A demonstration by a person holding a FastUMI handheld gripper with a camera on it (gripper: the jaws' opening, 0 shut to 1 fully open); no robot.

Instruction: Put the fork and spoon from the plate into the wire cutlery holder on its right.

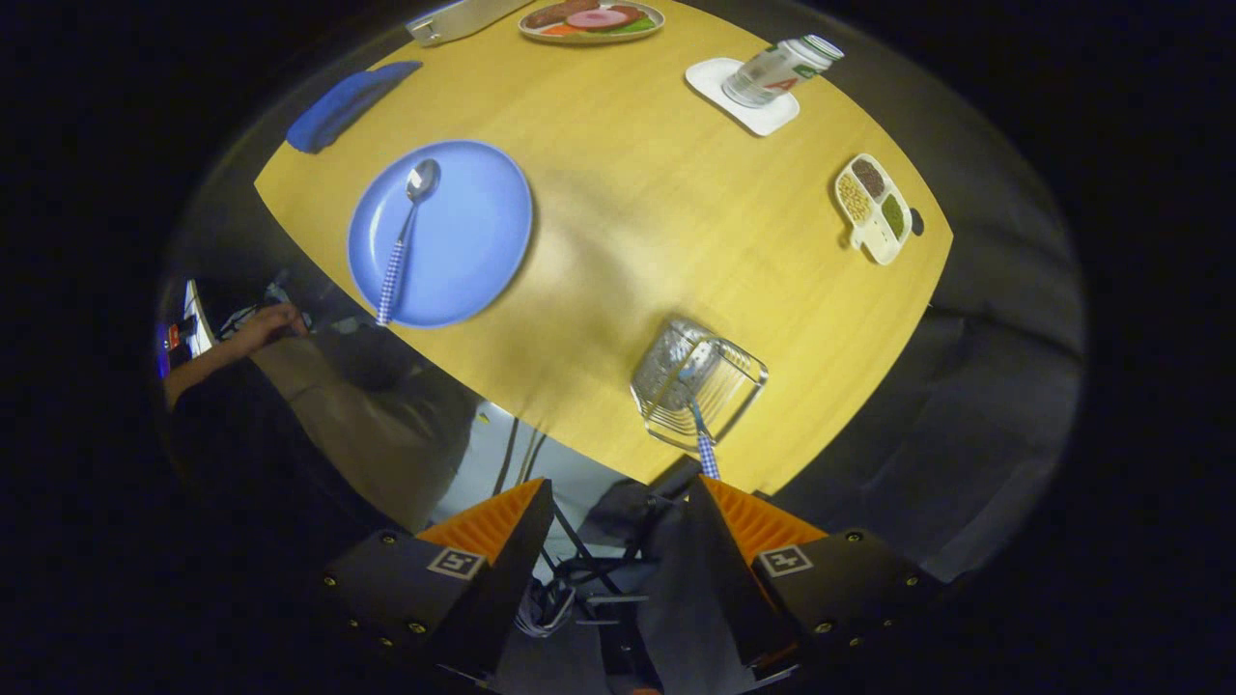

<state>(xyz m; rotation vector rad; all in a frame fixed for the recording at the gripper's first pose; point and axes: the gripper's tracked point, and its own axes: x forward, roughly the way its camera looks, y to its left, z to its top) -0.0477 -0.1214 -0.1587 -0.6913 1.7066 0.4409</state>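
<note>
Wooden table [637,222] below you; gripper [618,507] gapes wide, holding nothing, fork [697,410] already in holder [744,372]. Spoon [406,232] on plate [483,232] could skid when pinched.

Table [657,222] (wooden): plate [483,222], holder [697,381], coaster [719,101]

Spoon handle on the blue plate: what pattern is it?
Blue-and-white checked, on the metal spoon lying on the round blue plate; clearest in the gripper view.
</note>
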